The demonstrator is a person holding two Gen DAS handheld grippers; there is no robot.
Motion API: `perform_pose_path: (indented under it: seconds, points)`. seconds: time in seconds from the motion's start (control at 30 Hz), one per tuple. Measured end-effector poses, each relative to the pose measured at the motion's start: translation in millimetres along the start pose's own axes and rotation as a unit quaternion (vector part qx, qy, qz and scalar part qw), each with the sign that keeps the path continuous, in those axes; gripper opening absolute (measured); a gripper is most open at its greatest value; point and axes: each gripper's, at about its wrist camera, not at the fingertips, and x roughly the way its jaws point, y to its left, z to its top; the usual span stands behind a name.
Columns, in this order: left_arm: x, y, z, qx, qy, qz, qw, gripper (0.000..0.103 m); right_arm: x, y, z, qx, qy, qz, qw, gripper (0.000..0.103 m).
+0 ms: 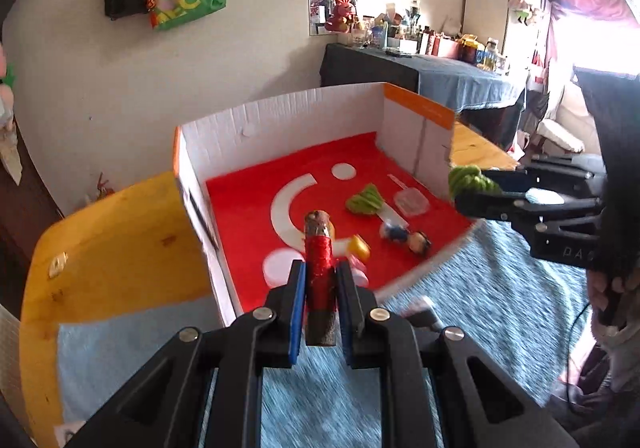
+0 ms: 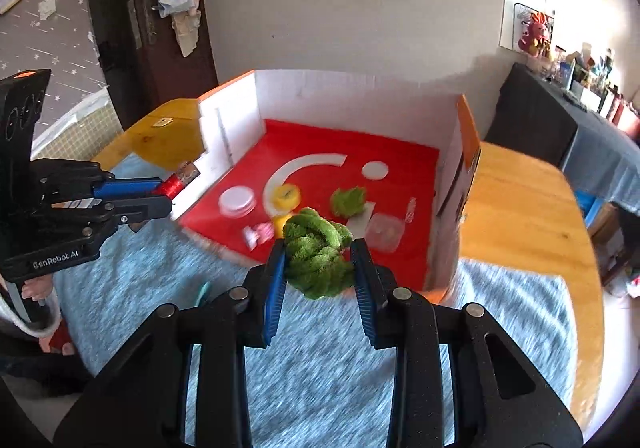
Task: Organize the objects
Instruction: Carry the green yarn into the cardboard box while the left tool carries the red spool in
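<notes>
Wooden table (image 2: 520, 208), box (image 2: 352, 104) at its far edge: left tongs (image 1: 320, 280) clench a spool (image 1: 319, 248), right tongs (image 2: 320, 268) grip green yarn (image 2: 316, 252); both likely next released into it.

An open-fronted cardboard box (image 2: 452, 168) stands on the counter (image 2: 532, 216), at its rear against the wall, with a cloth mat (image 2: 320, 348) lying on the counter before it. Inside the box, from left to right in the right wrist view, lie a round lidded container (image 2: 238, 201), a round cap (image 2: 286, 195), a fuzzy clump (image 2: 349, 201) and a clear plastic case (image 2: 384, 232), with a small figurine (image 2: 260, 234) near the front edge. The left claw (image 1: 320, 284) holds a spool of thread (image 1: 319, 276) at the box's left front, and the right claw (image 2: 319, 262) holds a second fuzzy bundle (image 2: 316, 256) before the box's open side.
</notes>
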Motion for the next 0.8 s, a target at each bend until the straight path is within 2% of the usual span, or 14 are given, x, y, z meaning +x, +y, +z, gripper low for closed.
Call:
perform_pose_path:
  seconds: [0.2, 0.33, 0.43, 0.8]
  points:
    - [44.5, 15.7, 28.4, 0.006, 0.037, 0.016, 0.9992, 0.015, 33.6, -10.2, 36.9, -0.021, 0.025, -0.023, 0.999, 0.03]
    - [68.0, 22.3, 35.8, 0.015, 0.06, 0.035, 0.9975, 0.015, 63.8, -13.7, 53.8, -0.046, 0.057, -0.065, 0.995, 0.03]
    - [82.8, 26.0, 40.0, 0.025, 0.073, 0.051, 0.9957, 0.015, 82.8, -18.0, 59.4, -0.056, 0.083, -0.088, 0.991, 0.03]
    - [121.3, 30.2, 41.3, 0.039, 0.118, 0.06, 0.9904, 0.015, 119.4, -19.7, 69.3, -0.105, 0.146, -0.14, 0.974, 0.03]
